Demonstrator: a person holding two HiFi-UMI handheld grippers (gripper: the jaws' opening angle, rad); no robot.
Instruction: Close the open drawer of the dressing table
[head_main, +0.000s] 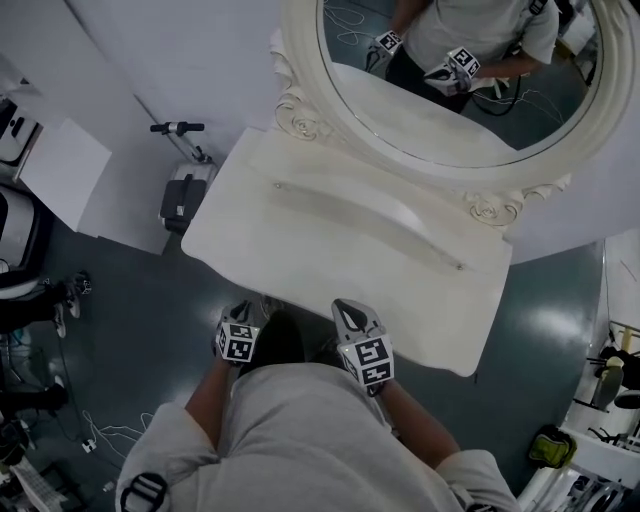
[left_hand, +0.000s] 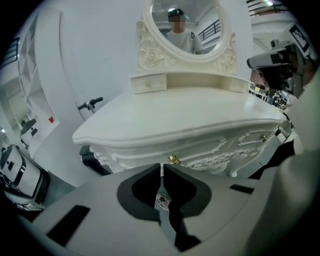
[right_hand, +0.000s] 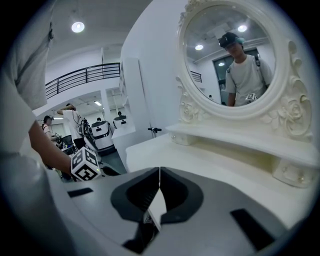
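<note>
From the head view I look down on one white bench (head_main: 330, 235) filling mid-frame, with one oval mirror (head_main: 400, 110) at the upper right. Its front is out of sight from there. Only the left gripper view shows that carved front, across the centre of the frame. It has two gold knobs, one (left_hand: 173, 160) just above my fingertips and another (left_hand: 263, 137) at the far right. The drawer (left_hand: 205, 150) by the nearer knob looks flush with the front. The right gripper view gives only the bench top and the mirror, upper right.

I count two grippers. The left gripper (left_hand: 161, 167) has its fingers together on nothing. The right gripper (right_hand: 159, 172) is the same, fingers together and empty, at the bench's near edge in the head view.
</note>
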